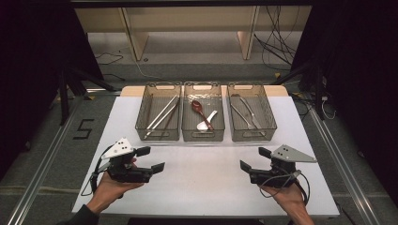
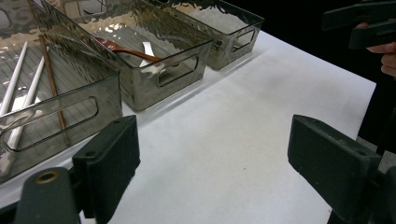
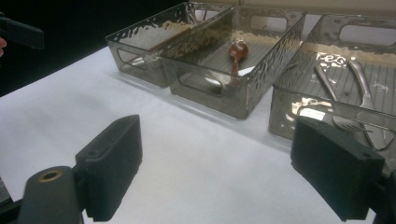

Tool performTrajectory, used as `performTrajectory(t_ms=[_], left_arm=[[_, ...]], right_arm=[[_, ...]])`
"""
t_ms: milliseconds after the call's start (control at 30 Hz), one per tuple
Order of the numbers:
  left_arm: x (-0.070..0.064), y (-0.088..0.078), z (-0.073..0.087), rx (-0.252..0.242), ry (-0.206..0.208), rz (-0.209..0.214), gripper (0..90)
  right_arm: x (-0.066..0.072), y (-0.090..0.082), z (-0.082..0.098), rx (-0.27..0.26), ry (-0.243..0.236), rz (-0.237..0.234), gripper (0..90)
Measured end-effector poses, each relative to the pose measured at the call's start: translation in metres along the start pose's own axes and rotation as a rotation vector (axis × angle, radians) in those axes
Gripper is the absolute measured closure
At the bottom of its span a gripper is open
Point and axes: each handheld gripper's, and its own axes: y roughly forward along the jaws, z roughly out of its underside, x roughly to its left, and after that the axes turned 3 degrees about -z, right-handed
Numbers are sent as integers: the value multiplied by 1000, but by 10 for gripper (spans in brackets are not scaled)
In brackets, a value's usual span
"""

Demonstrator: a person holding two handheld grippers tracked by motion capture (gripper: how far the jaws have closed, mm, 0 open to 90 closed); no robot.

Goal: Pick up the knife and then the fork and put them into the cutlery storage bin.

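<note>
Three smoky clear bins stand in a row at the table's far side. The left bin [image 1: 141,125] holds white and brown chopsticks [image 1: 162,116]. The middle bin [image 1: 202,137] holds a red spoon [image 1: 199,108] and a white spoon [image 1: 207,121]. The right bin [image 1: 270,123] holds metal forks [image 1: 247,112]. My left gripper [image 1: 151,159] hovers open over the near left of the table, empty. My right gripper [image 1: 253,159] hovers open at the near right, empty. In the left gripper view the jaws stand wide apart before the left bin [image 2: 56,116]. The right gripper view faces the right bin [image 3: 285,112] with its jaws wide apart.
The white table [image 1: 202,183] is bare between the grippers and the bins. Its front edge lies close below both hands. Dark floor, cables [image 1: 277,42] and stand legs surround the table, with a wooden frame [image 1: 136,37] beyond.
</note>
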Motion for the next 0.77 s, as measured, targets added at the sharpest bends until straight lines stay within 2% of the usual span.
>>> performTrajectory(t_ms=[767], left_arm=[[0,0,0,4,8,0,160]], right_arm=[[1,3,1,11,-16,4,176]])
